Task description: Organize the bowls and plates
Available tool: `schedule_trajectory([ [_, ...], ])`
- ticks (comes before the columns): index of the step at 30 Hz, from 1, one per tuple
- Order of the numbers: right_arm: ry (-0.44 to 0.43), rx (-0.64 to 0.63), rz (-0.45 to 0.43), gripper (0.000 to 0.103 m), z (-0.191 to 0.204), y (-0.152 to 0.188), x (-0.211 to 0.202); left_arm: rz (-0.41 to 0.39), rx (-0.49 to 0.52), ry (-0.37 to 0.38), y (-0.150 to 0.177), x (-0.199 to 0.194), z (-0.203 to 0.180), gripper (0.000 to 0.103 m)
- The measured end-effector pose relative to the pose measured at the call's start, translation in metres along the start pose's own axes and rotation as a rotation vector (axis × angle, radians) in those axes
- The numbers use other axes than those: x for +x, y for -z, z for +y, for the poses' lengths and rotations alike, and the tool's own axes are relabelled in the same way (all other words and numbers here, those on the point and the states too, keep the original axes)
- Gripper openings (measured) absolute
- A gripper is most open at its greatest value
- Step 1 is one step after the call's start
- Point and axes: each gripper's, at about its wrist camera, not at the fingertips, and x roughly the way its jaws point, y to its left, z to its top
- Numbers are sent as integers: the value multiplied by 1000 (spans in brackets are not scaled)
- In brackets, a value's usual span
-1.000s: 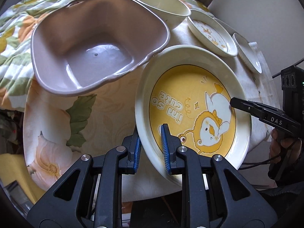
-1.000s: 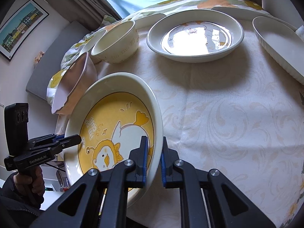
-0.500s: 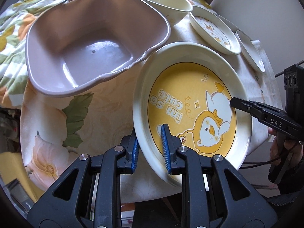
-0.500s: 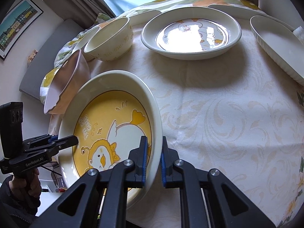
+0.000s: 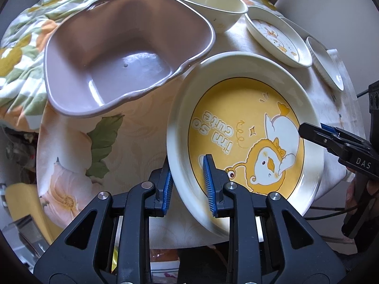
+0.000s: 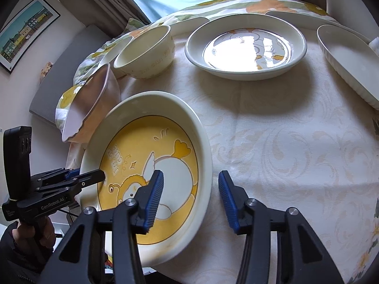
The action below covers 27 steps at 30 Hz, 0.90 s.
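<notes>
1. Plate work at the worktop's near edge: the cream deep ceramic plate with the yellow duck print sits tilted, its near side hanging past the floral-clothed worktop.
2. The left gripper pinches the plate's rim between narrow fingers, steadying it.
3. The right gripper has its fingers spread wide either side of the opposite rim, gripping nothing.
4. The mauve lobed plastic bowl sits just beside the plate, likely the next neighbour to sort.

Left tool — black frame, blue ribbed pads, silver screws; right tool alike — "DAS" lettering.
</notes>
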Motion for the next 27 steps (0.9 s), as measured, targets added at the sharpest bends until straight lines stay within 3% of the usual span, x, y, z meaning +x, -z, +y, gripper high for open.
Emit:
schedule_trajectory([
  [1, -6, 0, 0, 44, -2, 1, -1, 2, -4, -6, 0, 1, -2, 29],
  [2, -11, 1, -2, 44, -4, 1, -3, 4, -9, -14, 0, 2, -4, 44],
  [3, -15, -1, -4, 44, -5, 3, -5, -1, -15, -23, 0, 3, -6, 68],
  [4, -19, -2, -6, 44, -7, 4, -7, -13, -22, -34, 1, 3, -8, 75],
  [12, -25, 1, -72, 44, -33, 19, -67, -83, -57, -109, 9, -33, -36, 77],
  [18, -1, 25, -186, 45, -63, 26, -146, -206, 24, -77, 2, -96, -104, 78],
  [19, 5, 28, -202, 49, -68, 26, -156, -231, 41, -63, -2, -106, -116, 80],
  [21, 9, 36, -244, 76, -79, 26, -179, -281, 73, -41, -13, -119, -140, 98],
  [22, 10, 41, -266, 95, -84, 26, -188, -311, 95, -27, -20, -124, -152, 103],
  [23, 13, 47, -295, 102, -90, 25, -198, -340, 124, -12, -30, -127, -168, 103],
  [27, 64, 84, -345, 102, -112, 17, -221, -311, 253, 70, -77, -115, -219, 103],
])
